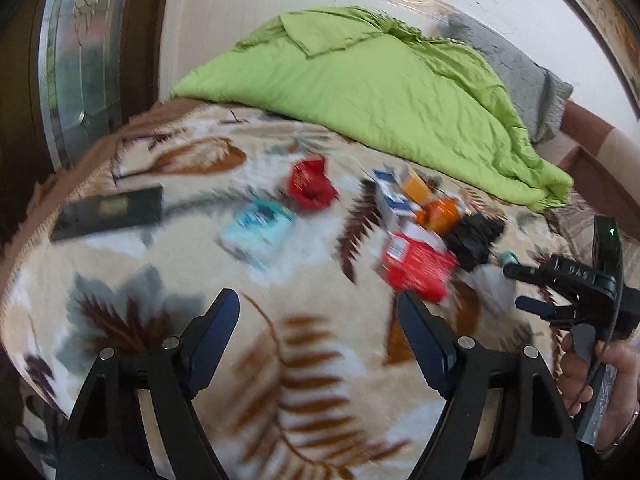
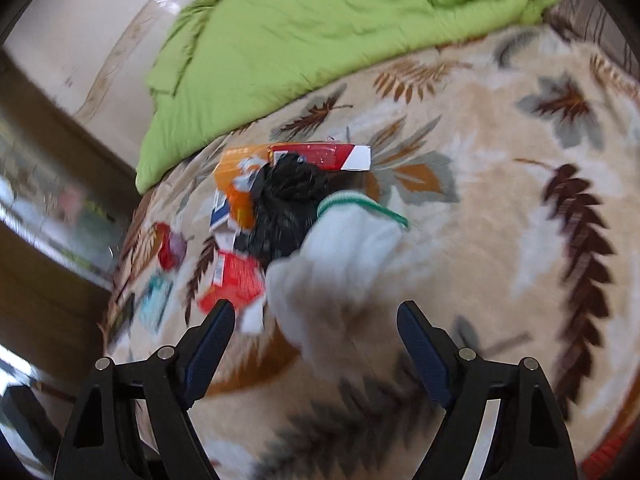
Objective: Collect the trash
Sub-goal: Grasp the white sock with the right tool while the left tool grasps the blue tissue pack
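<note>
Trash lies on a leaf-patterned blanket. In the left wrist view I see a red box, a crumpled red wrapper, a light blue packet, a blue-white box, an orange packet and a black bag. My left gripper is open and empty, short of the red box. My right gripper is open above a white sock with a green cuff, beside the black bag and red box. It also shows in the left wrist view.
A green quilt is bunched at the far side of the bed, with a grey pillow behind it. A flat dark box lies at the bed's left edge. A dark wooden door frame stands to the left.
</note>
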A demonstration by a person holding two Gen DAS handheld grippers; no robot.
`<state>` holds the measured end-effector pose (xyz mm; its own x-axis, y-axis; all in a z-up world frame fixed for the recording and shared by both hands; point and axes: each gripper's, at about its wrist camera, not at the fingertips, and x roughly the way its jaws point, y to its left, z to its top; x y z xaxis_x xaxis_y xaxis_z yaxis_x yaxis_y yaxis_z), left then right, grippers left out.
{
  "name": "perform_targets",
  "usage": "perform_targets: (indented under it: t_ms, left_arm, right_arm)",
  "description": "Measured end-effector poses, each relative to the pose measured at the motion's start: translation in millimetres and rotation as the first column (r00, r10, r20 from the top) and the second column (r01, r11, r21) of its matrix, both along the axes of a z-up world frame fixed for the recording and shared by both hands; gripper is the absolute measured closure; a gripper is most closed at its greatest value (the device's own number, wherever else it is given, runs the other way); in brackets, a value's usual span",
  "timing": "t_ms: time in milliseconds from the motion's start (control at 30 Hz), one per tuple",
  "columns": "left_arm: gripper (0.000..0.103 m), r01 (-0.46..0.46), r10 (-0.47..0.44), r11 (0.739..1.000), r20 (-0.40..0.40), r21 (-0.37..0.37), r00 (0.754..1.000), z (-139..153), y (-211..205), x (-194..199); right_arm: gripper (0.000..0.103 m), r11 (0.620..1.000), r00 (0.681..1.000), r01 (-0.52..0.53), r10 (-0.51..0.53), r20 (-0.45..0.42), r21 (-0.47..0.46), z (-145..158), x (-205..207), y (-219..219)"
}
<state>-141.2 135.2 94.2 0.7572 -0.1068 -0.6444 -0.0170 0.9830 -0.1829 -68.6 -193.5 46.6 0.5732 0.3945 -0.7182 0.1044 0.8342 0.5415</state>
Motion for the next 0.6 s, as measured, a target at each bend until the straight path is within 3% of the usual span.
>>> perform_targets:
  t_ms: [67, 133, 233, 433, 533, 600]
  left_arm:
    - [0.022, -0.021, 0.021, 1.0, -0.008, 0.007, 1.0, 4, 11, 14]
    - [0.022, -0.037, 0.037, 0.999, -0.03, 0.003, 0.999, 4, 21, 31]
    - [0.023, -0.061, 0.059, 0.998, -0.077, -0.016, 0.995, -3, 33, 58]
    - [0.023, -0.082, 0.088, 0.996, -0.204, 0.037, 0.975, -44, 35, 114]
    - [0.039, -0.093, 0.106, 0.994, -0.253, 0.065, 0.962, -64, 33, 133]
    - [0.04, -0.086, 0.107, 0.991, -0.227, 0.098, 0.968, -65, 29, 138]
  right_arm:
    - [0.031, 1.0, 1.0, -0.003, 0.003, -0.022, 0.01, -7, 12, 3]
    - [0.057, 0.999, 0.999, -0.018, 0.016, -0.032, -0.036, -14, 18, 10]
    - [0.072, 0.999, 1.0, -0.016, 0.016, -0.017, -0.029, -18, 13, 4]
    - [0.077, 0.998, 0.997, 0.035, -0.031, 0.074, -0.054, -1, -5, -24]
    - [0.077, 0.998, 0.994, 0.043, -0.038, 0.1, -0.047, 4, -10, -33]
    - [0.077, 0.997, 0.992, 0.042, -0.034, 0.123, -0.065, 8, -13, -34]
